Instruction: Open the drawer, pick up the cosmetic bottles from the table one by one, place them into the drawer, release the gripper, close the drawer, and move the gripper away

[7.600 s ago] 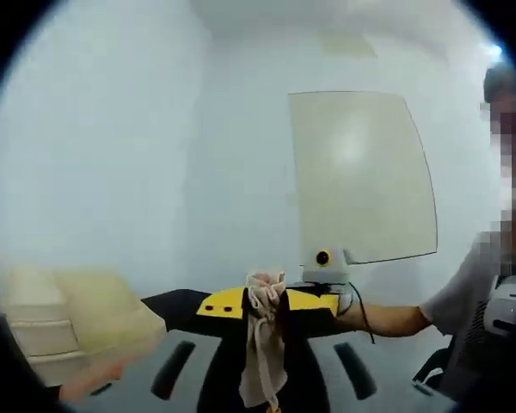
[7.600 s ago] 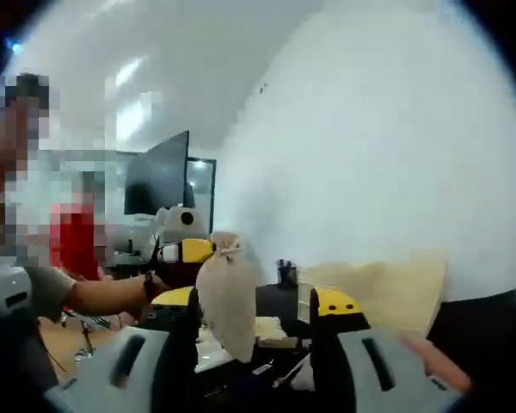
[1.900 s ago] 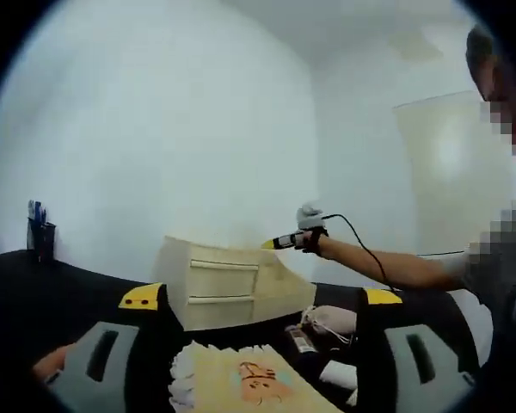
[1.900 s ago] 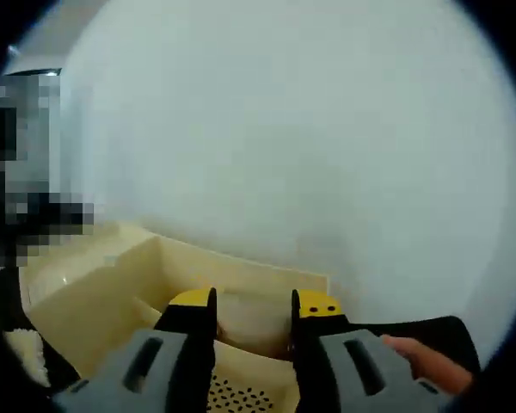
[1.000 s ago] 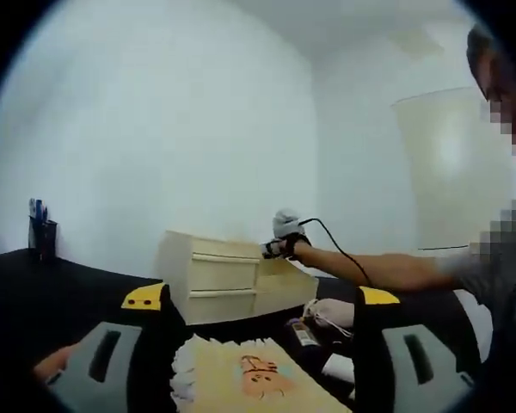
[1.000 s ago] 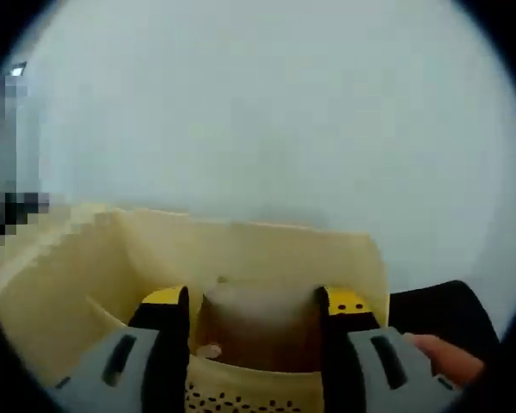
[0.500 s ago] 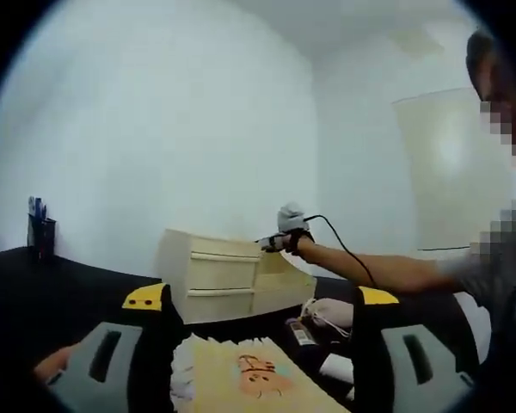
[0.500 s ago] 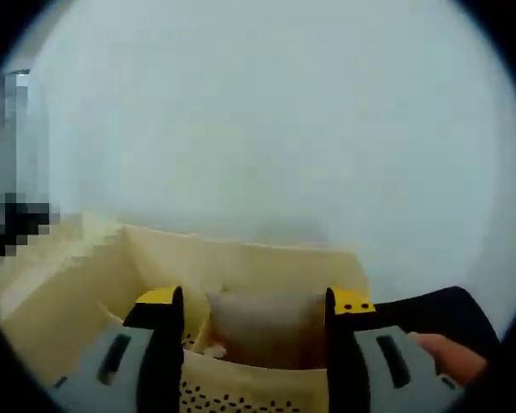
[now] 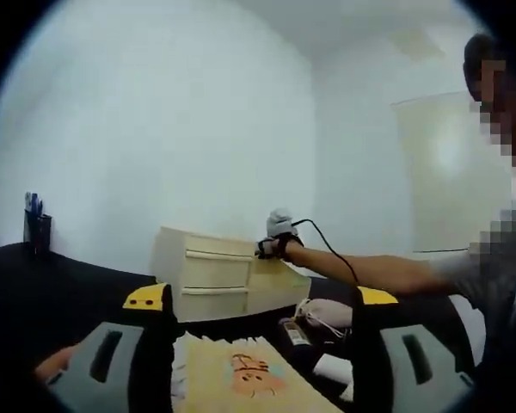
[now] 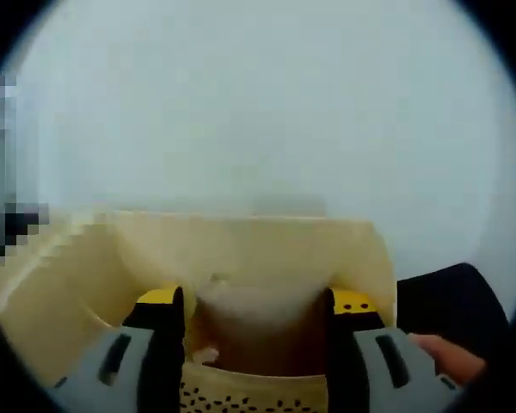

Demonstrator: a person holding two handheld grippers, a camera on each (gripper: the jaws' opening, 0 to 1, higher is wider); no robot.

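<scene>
My right gripper [image 10: 256, 301] is open over the pulled-out cream drawer [image 10: 86, 258]. A beige cloth pouch [image 10: 254, 318] lies in the drawer between its spread jaws; I cannot tell whether they touch it. In the left gripper view the cream drawer cabinet [image 9: 208, 271] stands on the black table [image 9: 86, 284], and the right gripper [image 9: 275, 234], held by a person's hand, hovers at its top right. A second cloth pouch [image 9: 328, 311] and a small bottle [image 9: 292, 331] lie on the table. My left gripper [image 9: 261, 298] is wide open and holds nothing.
A tan cloth with an orange drawing [image 9: 241, 383] lies on the table below the left jaws. A white object [image 9: 331, 366] sits near the bottle. A pen holder [image 9: 34, 228] stands far left. White walls rise behind the cabinet. A person stands at the right.
The right jaws have spread apart around the pouch, which now rests lower in the drawer. The right hand has dipped slightly at the cabinet. The left gripper has hardly moved.
</scene>
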